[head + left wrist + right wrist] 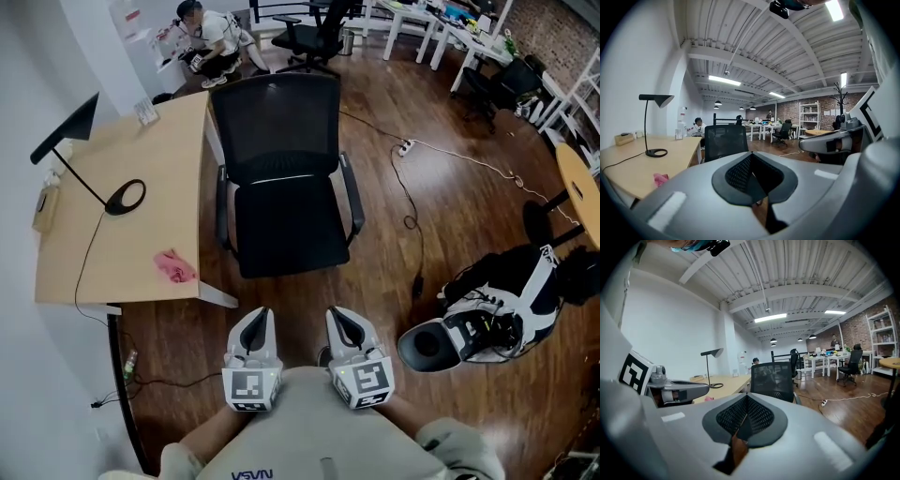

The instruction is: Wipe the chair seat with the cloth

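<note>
**Both grippers shut and empty, cloth lying on the desk**

In the head view the 2 grippers sit side by side low in the frame, close to the person's body and near the front edge of the black office chair (pixel 289 225). The left gripper (pixel 261 315) has its jaws together with nothing between them, and its own view shows the ribbed pads meeting. The right gripper (pixel 338 315) is likewise closed on nothing. Both point toward the chair, whose seat is bare.

The pink cloth (pixel 174 266) lies crumpled on the wooden desk (pixel 131 141) left of the chair, near the desk's front edge and well apart from both grippers. A black desk lamp (pixel 125 197) stands further back on the desk, its ring base flat on the top and its cable trailing off the front edge.

On the wooden floor to the right, a white power strip (pixel 405 147) lies with its cord running across the boards. A black-and-white piece of gear (pixel 487 319) rests nearer the person.
</note>
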`<action>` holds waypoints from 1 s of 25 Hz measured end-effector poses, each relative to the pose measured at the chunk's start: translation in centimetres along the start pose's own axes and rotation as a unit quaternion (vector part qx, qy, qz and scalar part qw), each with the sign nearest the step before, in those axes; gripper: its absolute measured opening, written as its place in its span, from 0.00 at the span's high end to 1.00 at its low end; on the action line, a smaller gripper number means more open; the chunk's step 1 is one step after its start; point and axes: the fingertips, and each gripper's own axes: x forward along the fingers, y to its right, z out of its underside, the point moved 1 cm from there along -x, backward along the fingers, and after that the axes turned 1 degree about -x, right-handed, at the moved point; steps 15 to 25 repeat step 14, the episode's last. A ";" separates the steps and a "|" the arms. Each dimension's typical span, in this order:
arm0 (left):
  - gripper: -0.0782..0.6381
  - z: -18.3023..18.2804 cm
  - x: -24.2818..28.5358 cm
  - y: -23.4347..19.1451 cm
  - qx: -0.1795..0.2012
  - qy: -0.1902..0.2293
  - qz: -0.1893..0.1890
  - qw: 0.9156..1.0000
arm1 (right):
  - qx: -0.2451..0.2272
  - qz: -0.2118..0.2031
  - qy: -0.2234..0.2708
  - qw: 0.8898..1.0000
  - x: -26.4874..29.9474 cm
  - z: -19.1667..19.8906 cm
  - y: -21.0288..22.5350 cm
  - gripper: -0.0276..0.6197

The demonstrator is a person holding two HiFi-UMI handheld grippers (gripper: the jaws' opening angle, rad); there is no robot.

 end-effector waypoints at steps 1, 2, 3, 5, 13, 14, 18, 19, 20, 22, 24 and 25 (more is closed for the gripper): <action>0.88 -0.1 0.1 0.0 0.003 -0.001 0.003 1.000 | 0.001 0.001 0.001 1.000 0.1 0.0 0.1 0.96; 0.88 -0.3 0.1 0.1 0.004 -0.004 0.006 1.000 | 0.001 0.002 0.001 1.000 0.1 -0.1 0.1 0.96; 0.88 -0.5 0.2 0.2 0.004 -0.005 0.008 1.000 | 0.002 0.003 0.003 1.000 0.1 -0.2 0.2 0.96; 0.88 -0.5 0.3 -0.1 0.004 0.002 0.005 1.000 | 0.004 0.004 0.006 1.000 0.1 -0.4 0.2 0.96; 0.88 -1.1 0.1 0.0 0.005 0.003 -0.004 1.000 | 0.006 0.002 0.009 1.000 -0.1 -0.8 0.8 0.96; 0.88 -1.1 0.1 0.0 0.005 0.006 -0.006 1.000 | 0.005 0.001 0.010 1.000 -0.1 -0.9 0.8 0.96; 0.88 -1.1 0.1 0.0 0.005 0.006 -0.006 1.000 | 0.005 0.001 0.010 1.000 -0.1 -0.9 0.8 0.96; 0.88 -1.1 0.1 0.0 0.005 0.006 -0.006 1.000 | 0.005 0.001 0.010 1.000 -0.1 -0.9 0.8 0.96; 0.88 -1.1 0.1 0.0 0.005 0.006 -0.006 1.000 | 0.005 0.001 0.010 1.000 -0.1 -0.9 0.8 0.96; 0.88 -1.1 0.1 0.0 0.005 0.006 -0.006 1.000 | 0.005 0.001 0.010 1.000 -0.1 -0.9 0.8 0.96; 0.88 -1.1 0.1 0.0 0.005 0.006 -0.006 1.000 | 0.005 0.001 0.010 1.000 -0.1 -0.9 0.8 0.96; 0.88 -1.1 0.1 0.0 0.005 0.006 -0.006 1.000 | 0.005 0.001 0.010 1.000 -0.1 -0.9 0.8 0.96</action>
